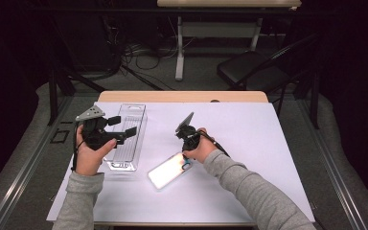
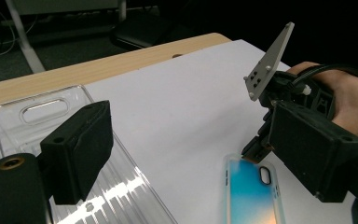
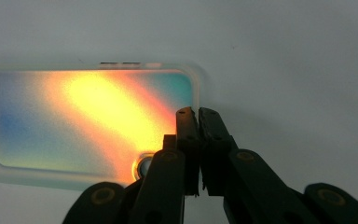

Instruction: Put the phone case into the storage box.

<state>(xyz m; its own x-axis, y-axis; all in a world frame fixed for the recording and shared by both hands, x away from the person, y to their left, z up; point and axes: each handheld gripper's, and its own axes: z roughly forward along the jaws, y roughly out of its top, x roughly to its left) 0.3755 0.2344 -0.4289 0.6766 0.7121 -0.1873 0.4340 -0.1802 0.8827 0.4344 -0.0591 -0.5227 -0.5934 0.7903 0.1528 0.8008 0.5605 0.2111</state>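
Note:
A clear phone case [image 1: 169, 171] with a rainbow sheen lies flat on the white sheet, a little right of a clear ribbed plastic tray [image 1: 129, 115]. My right gripper [image 1: 186, 155] points down at the case's far end. In the right gripper view [image 3: 198, 114] its jaws stand together astride the end rim of the case [image 3: 84, 116], beside the camera hole. My left gripper [image 1: 122, 125] hangs open over the tray, jaws wide apart with nothing between them. The left gripper view [image 2: 196, 154] shows the tray [image 2: 42, 112], the case [image 2: 251, 196] and my right gripper [image 2: 255, 154].
A white sheet [image 1: 249, 143] covers most of the wooden table [image 1: 182, 96]. Beyond the far edge stand a black folding chair [image 1: 249, 67], another table's legs [image 1: 179, 52] and cables on the floor.

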